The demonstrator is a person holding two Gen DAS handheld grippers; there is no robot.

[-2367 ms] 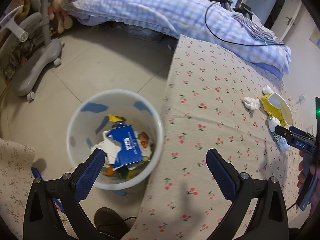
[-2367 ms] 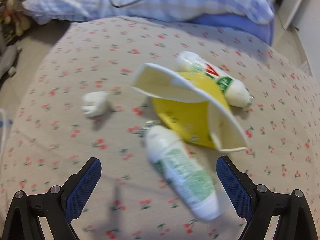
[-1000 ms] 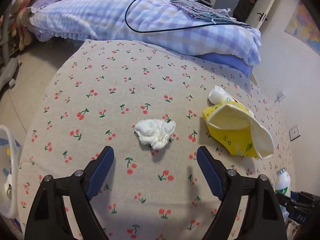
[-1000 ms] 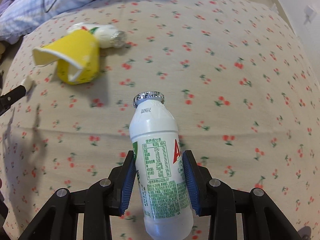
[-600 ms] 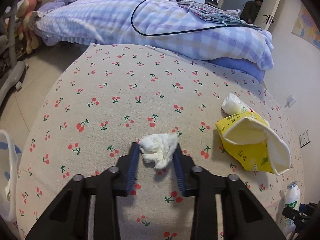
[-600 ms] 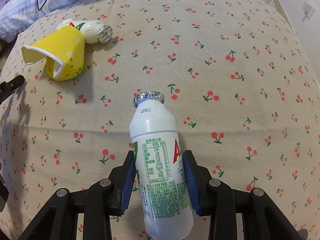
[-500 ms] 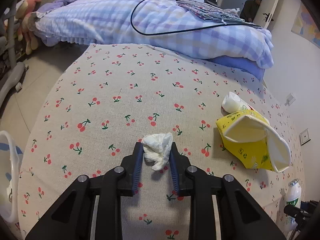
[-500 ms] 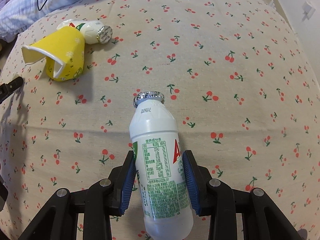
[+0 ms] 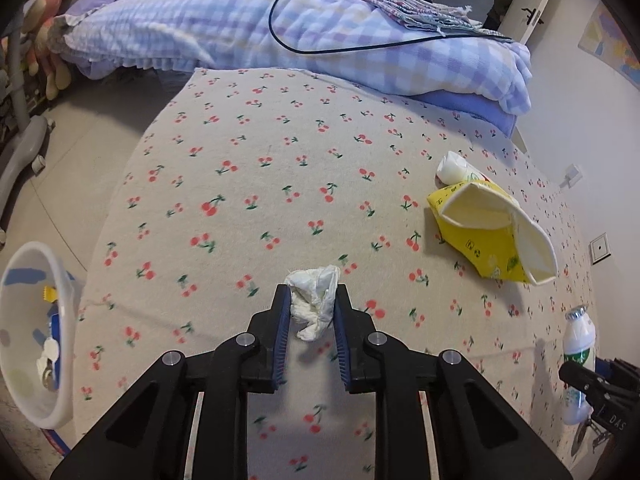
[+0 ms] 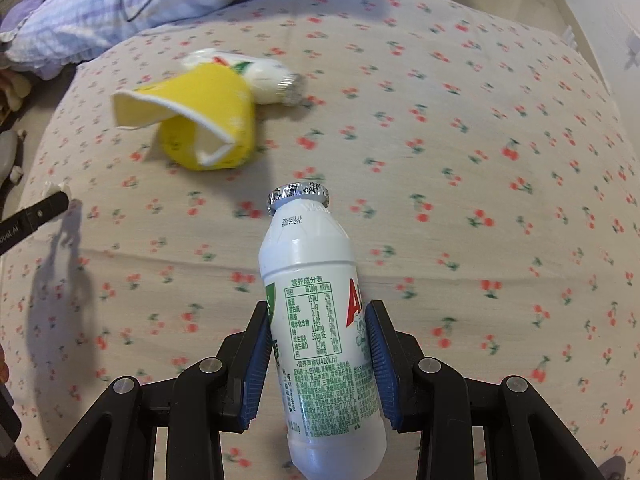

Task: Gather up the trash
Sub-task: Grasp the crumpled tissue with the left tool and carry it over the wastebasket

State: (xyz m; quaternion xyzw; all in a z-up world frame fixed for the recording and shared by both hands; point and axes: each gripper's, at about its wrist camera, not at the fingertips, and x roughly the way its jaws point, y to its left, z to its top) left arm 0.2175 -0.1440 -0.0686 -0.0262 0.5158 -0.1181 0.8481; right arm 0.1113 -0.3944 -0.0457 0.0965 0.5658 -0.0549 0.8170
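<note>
A crumpled white tissue [image 9: 316, 280] sits between the blue pads of my left gripper [image 9: 312, 294]. Its jaws are closing and the pads press on the tissue, just above the cherry-print tablecloth [image 9: 260, 160]. My right gripper [image 10: 318, 312] is shut on a white drink bottle [image 10: 316, 264] with a foil cap, held upright over the cloth. That bottle [image 9: 579, 336] also shows at the lower right of the left wrist view. A crushed yellow paper cup [image 9: 492, 232] lies on the cloth with a second white bottle [image 9: 454, 168] on its side behind it.
A white trash bin [image 9: 24, 264] holding several scraps stands on the floor off the table's left edge. A bed with a plaid quilt [image 9: 240, 20] and a black cable runs along the far side. A grey chair base [image 9: 20, 148] stands at far left.
My left gripper closed from wide open onto the tissue and drew it back slightly. The right gripper kept its hold on the bottle and shifted, so the yellow cup now looks nearer.
</note>
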